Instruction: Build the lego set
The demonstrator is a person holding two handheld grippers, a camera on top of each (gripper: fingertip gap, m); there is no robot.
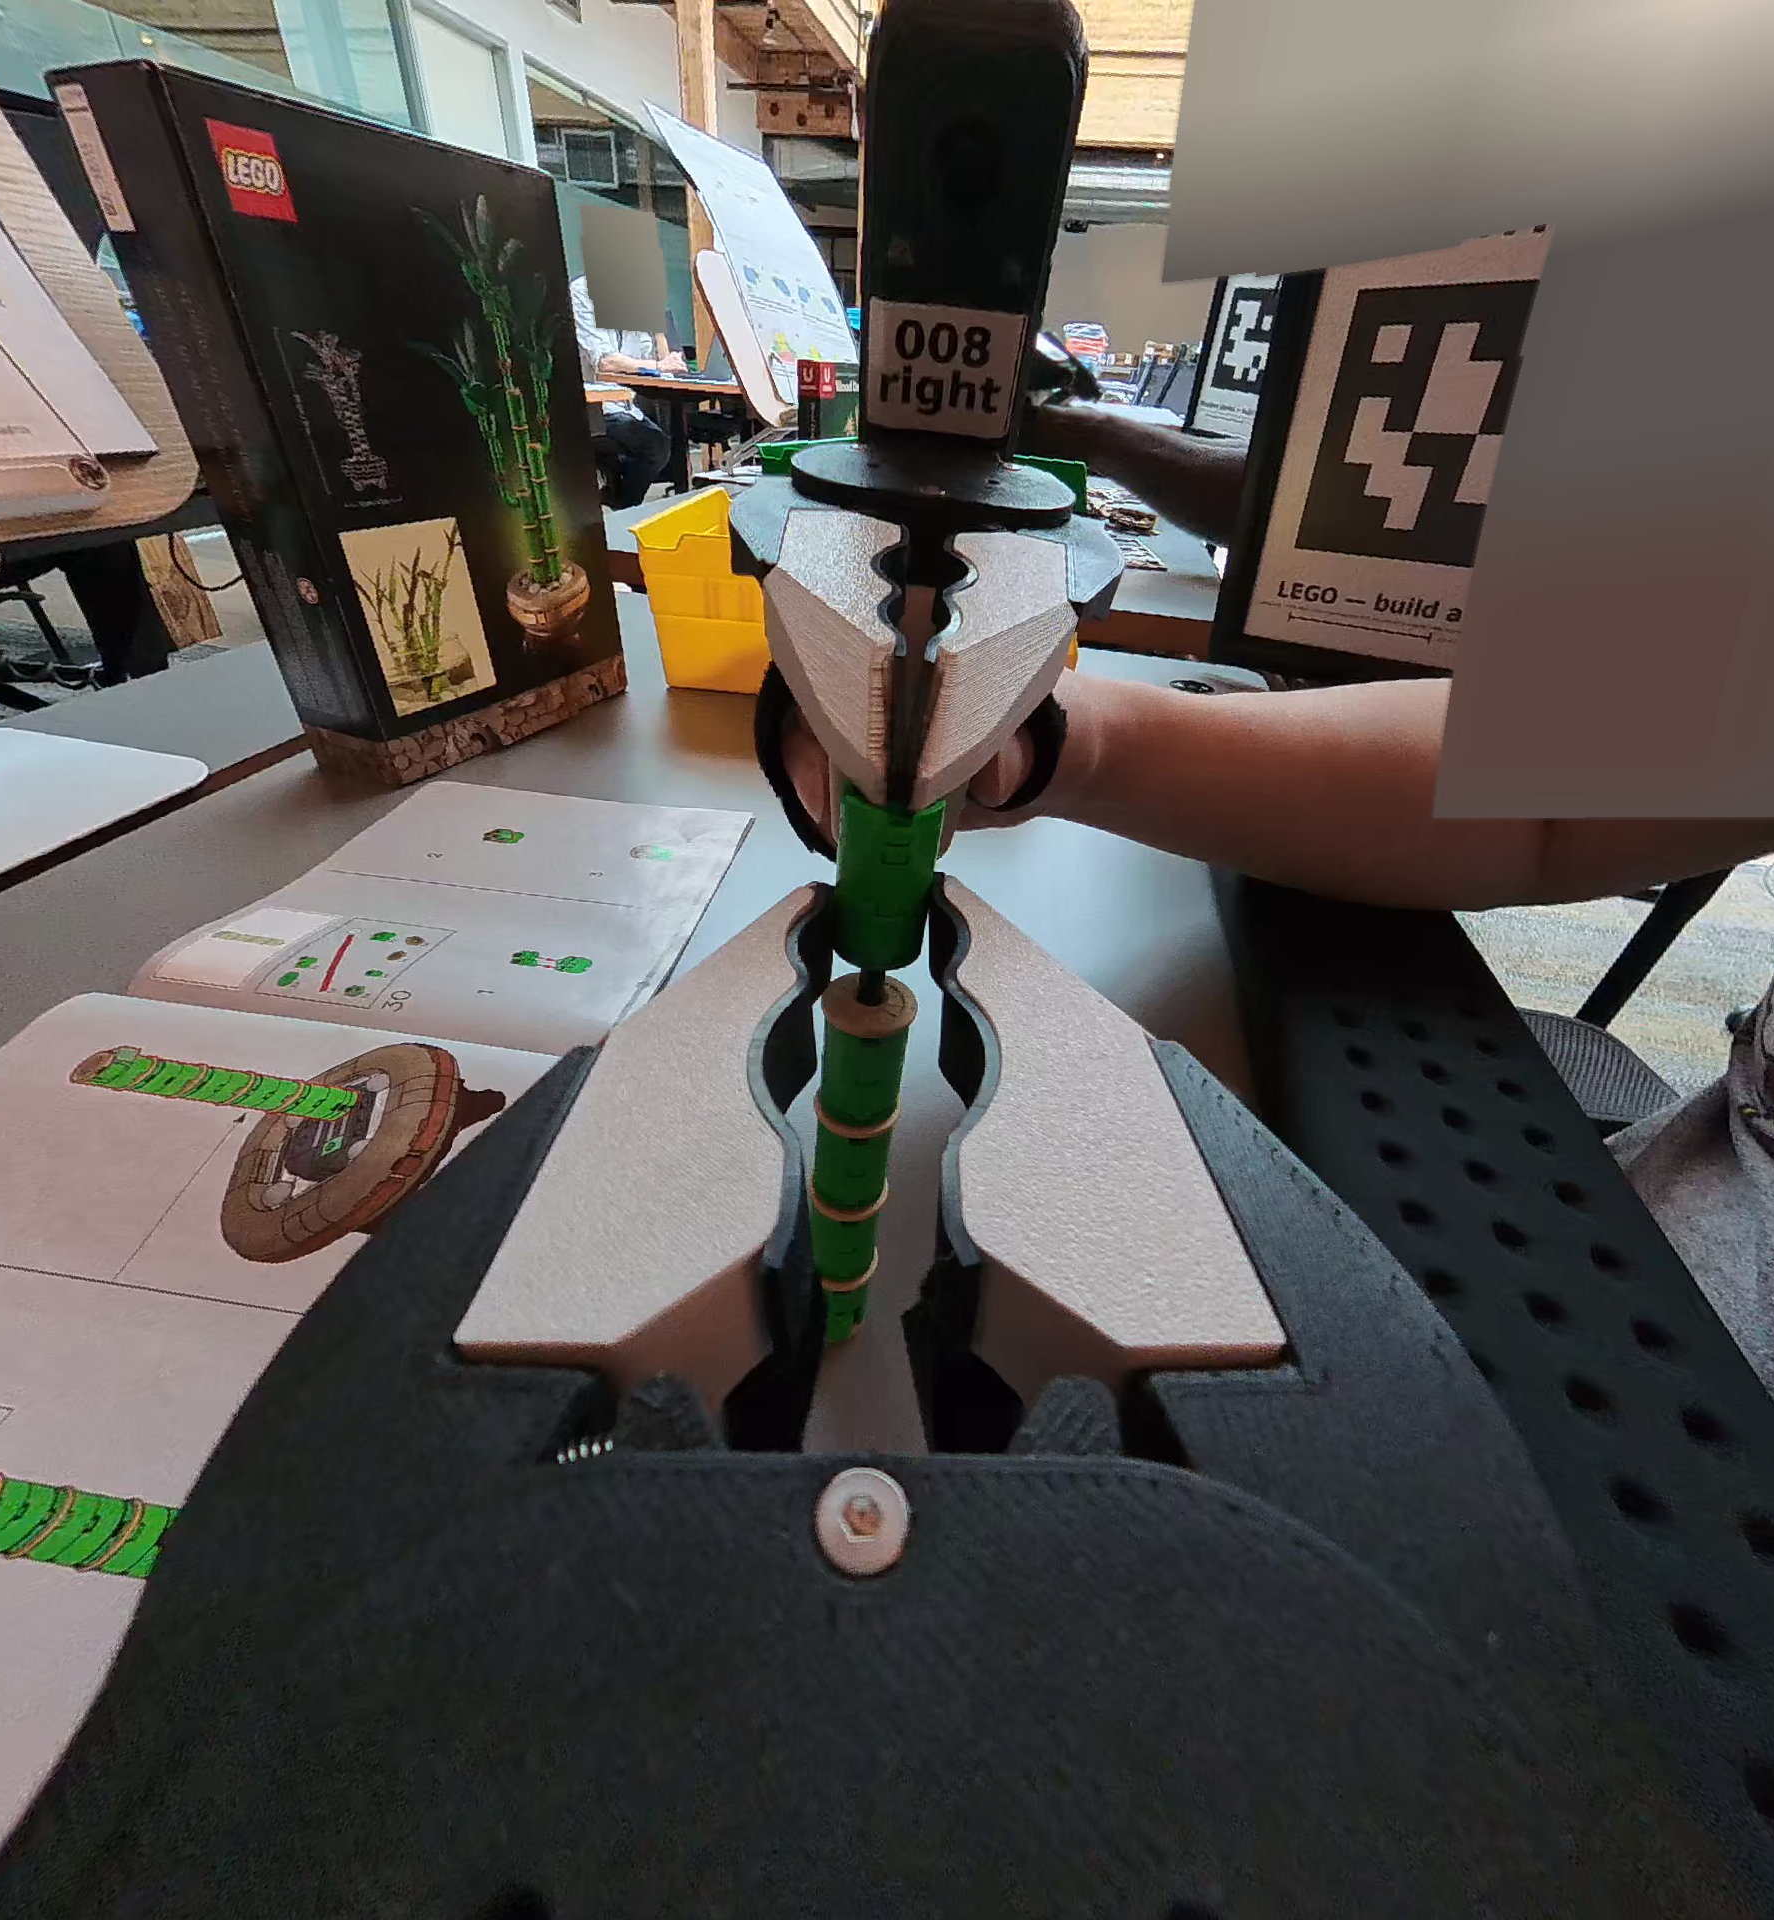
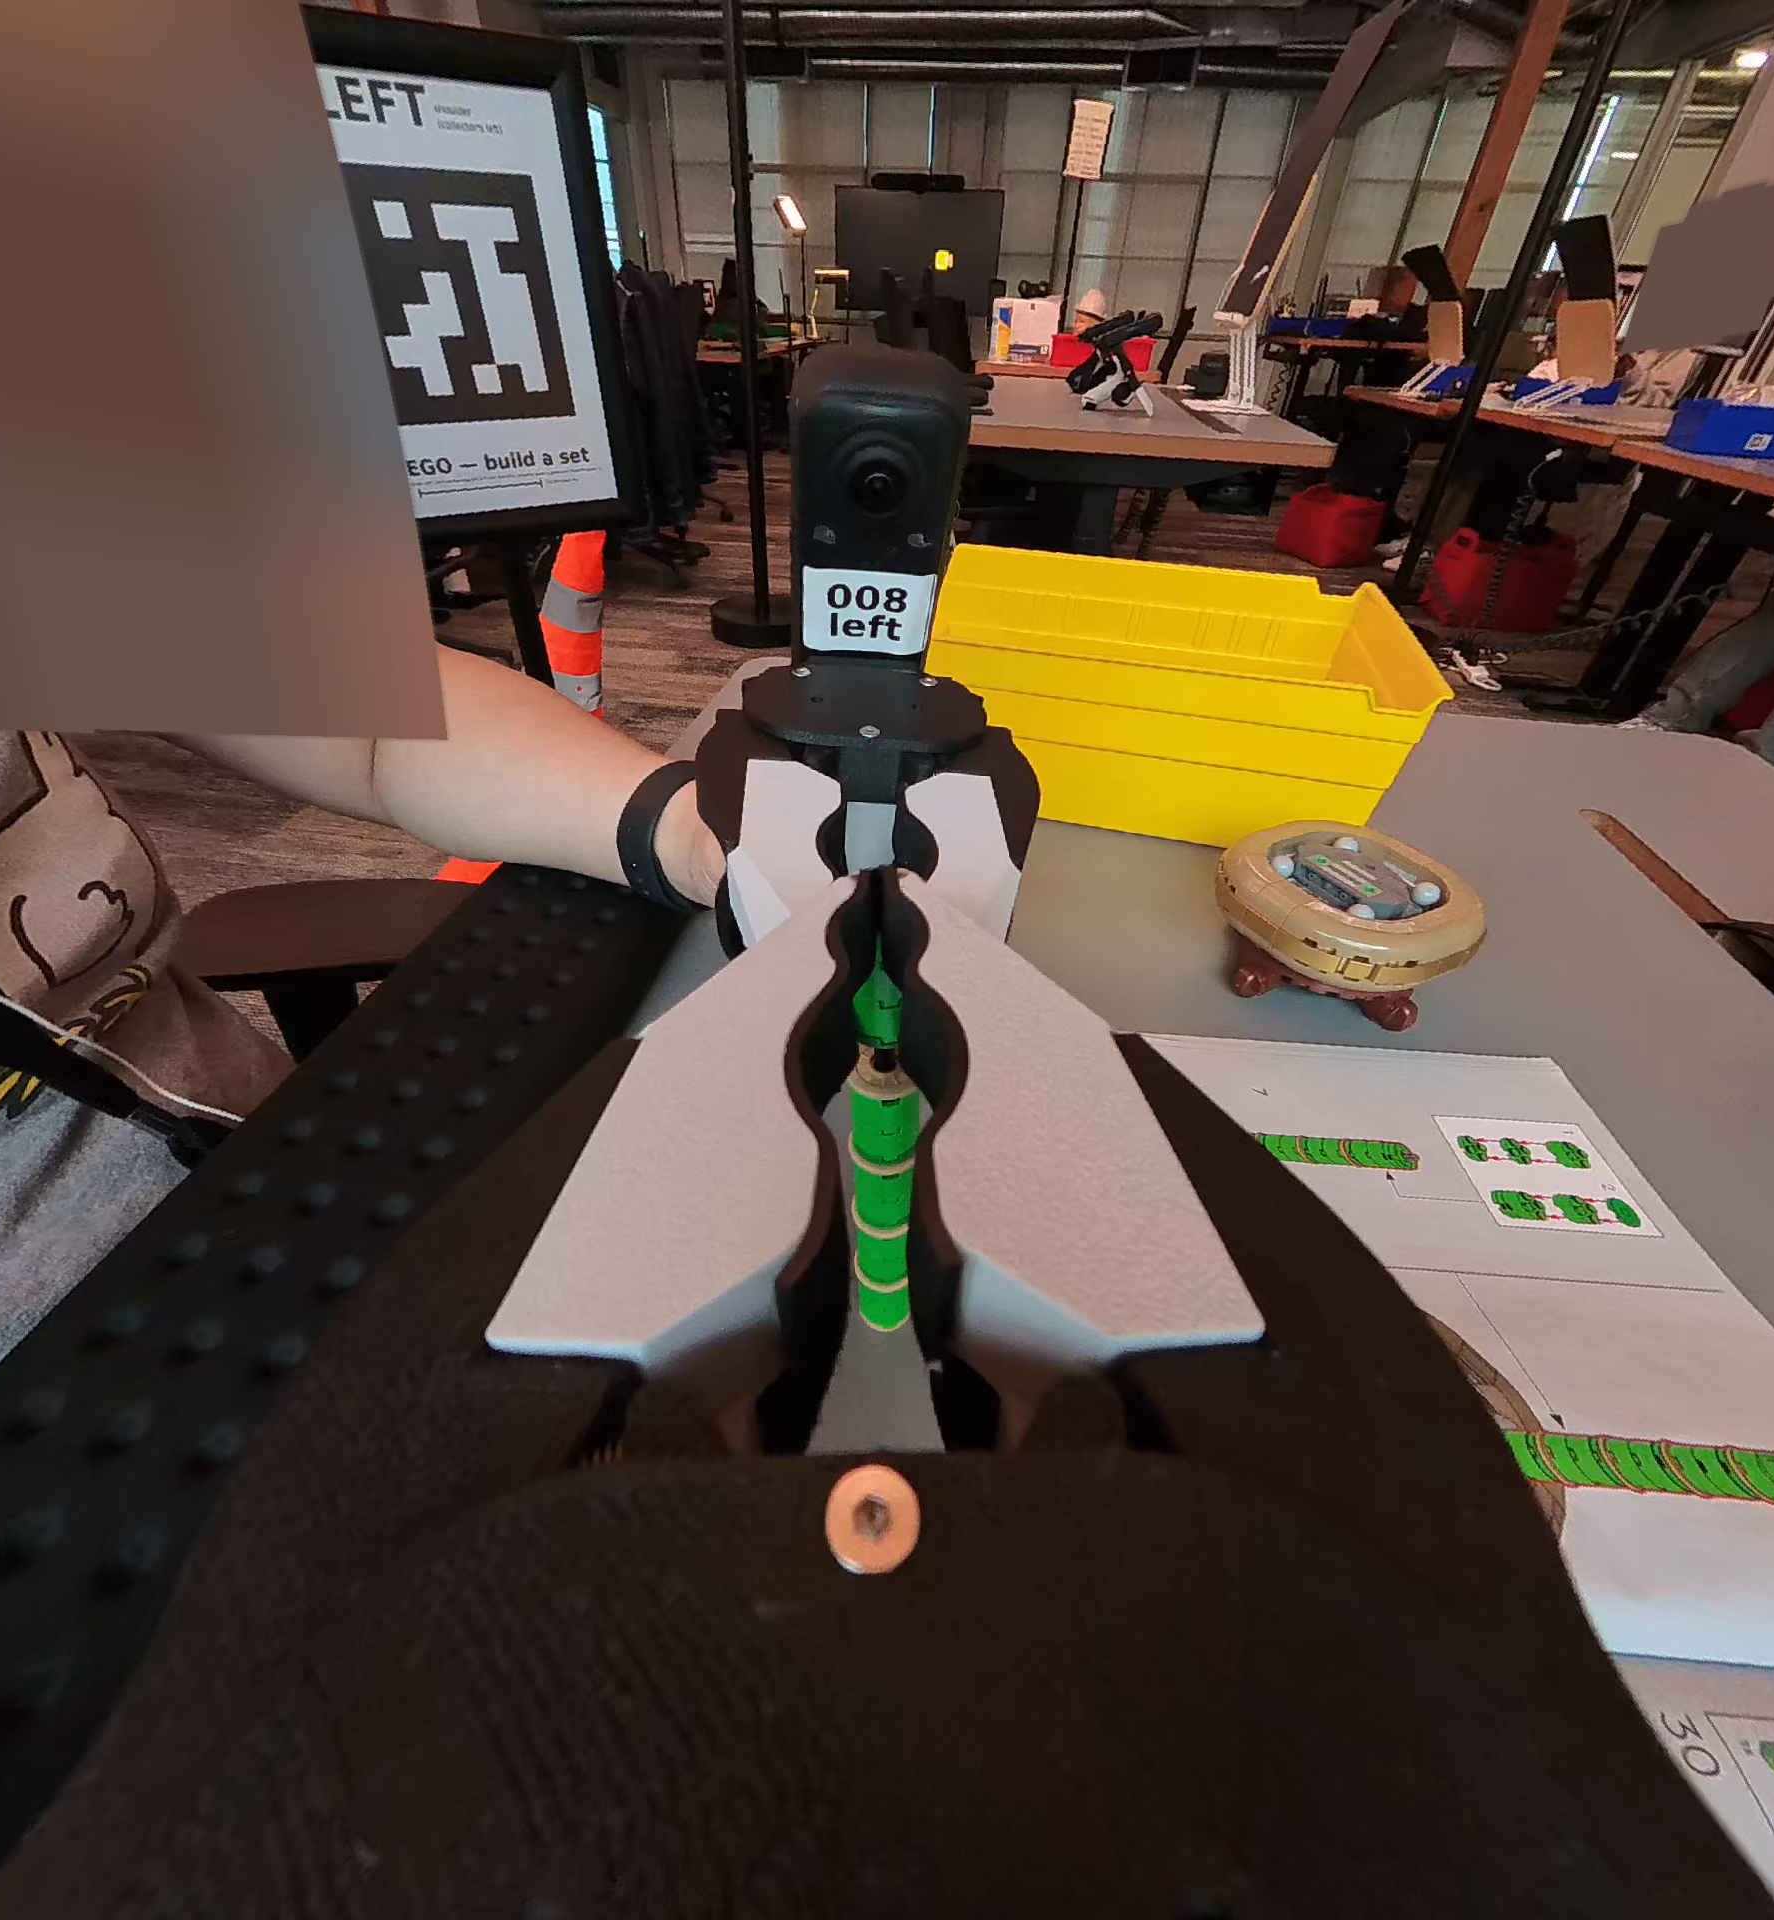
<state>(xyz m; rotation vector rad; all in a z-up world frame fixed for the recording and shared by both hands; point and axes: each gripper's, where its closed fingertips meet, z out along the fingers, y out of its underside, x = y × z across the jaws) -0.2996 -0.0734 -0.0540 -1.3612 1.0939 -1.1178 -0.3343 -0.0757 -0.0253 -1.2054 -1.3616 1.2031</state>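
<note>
A green bamboo stalk with tan rings (image 1: pixel 852 1164) runs on a thin black axle between my two grippers, which face each other tip to tip above the table. My left gripper (image 1: pixel 883 904) is shut around a plain green segment (image 1: pixel 881 883) of it, and the ringed part lies along the gap between its fingers. My right gripper (image 1: pixel 904 795) is shut on the far end. In the right wrist view the stalk (image 2: pixel 878 1195) lies between the right gripper's (image 2: pixel 878 894) closed fingers, with the left gripper (image 2: pixel 870 857) just beyond. The tan pot base (image 2: pixel 1350 914) stands on the table to the right.
An open instruction booklet (image 1: pixel 426 935) lies on the grey table; it also shows in the right wrist view (image 2: pixel 1485 1299). A yellow bin (image 2: pixel 1174 717) stands behind the grippers. The set's box (image 1: pixel 395 416) stands at the back left. A black perforated panel (image 1: pixel 1485 1143) lies along the person's side. My left and right fingertips are right by each other. The tan pot base (image 2: pixel 1350 914) is about 25 cm from both grippers' fingertips.
</note>
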